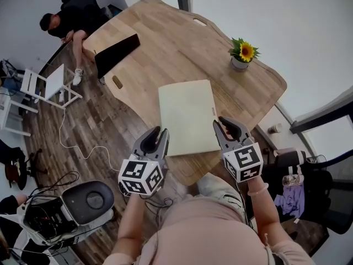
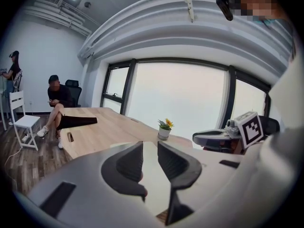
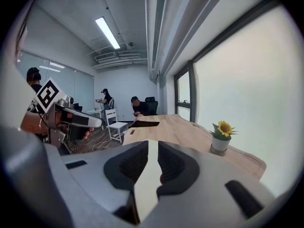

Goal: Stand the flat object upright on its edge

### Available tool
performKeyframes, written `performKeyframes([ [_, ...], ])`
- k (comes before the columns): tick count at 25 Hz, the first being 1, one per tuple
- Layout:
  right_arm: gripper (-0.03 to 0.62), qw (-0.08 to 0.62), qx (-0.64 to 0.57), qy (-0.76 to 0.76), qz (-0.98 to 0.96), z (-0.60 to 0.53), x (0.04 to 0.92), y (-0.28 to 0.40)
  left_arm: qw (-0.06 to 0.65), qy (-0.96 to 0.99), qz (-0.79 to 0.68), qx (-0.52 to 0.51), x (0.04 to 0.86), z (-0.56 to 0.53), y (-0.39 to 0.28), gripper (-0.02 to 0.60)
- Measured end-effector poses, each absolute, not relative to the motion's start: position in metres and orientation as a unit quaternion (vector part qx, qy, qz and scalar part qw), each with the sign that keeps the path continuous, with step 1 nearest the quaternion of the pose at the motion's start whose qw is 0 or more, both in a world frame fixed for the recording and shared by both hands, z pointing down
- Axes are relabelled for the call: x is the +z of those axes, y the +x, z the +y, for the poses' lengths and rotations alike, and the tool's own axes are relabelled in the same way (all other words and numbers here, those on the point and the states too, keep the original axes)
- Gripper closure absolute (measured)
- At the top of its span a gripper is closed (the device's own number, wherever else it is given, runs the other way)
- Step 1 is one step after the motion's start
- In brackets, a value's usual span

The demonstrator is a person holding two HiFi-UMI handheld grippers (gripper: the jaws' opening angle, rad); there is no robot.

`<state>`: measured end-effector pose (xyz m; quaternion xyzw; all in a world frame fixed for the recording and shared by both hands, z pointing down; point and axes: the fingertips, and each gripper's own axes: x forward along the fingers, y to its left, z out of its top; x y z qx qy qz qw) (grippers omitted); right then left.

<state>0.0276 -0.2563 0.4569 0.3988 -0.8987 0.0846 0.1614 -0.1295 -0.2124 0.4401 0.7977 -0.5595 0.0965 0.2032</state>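
Board [image 1: 187, 115] lies flat on the surface [image 1: 165, 43]. Left claw [image 1: 161, 133] and right claw [image 1: 223, 123] gape narrowly at its near corners.

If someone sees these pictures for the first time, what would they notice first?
A pale board lies flat near the table's front edge, with the left gripper at its near-left corner and the right gripper at its right side, fingers slightly apart. A potted sunflower stands at the far right.
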Motion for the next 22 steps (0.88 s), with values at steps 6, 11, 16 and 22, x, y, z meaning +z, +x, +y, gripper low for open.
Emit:
performKeyframes([
  [6,0.517,0.178,0.097,0.390,-0.898,-0.279,0.477,0.026,0.230,0.787,-0.562,0.109,0.460,-0.232,-0.141,0.488],
  [11,0.507,0.192,0.108,0.381,-0.898,-0.298,0.495,0.023,0.258,0.780,-0.557,0.125,0.480,-0.246,-0.147,0.460],
  [16,0.493,0.204,0.115,0.369,-0.899,-0.314,0.511,0.019,0.285,0.770,-0.554,0.133,0.498,-0.258,-0.153,0.437],
  [22,0.477,0.224,0.127,0.355,-0.898,-0.332,0.532,0.011,0.318,0.753,-0.560,0.134,0.516,-0.271,-0.164,0.426],
])
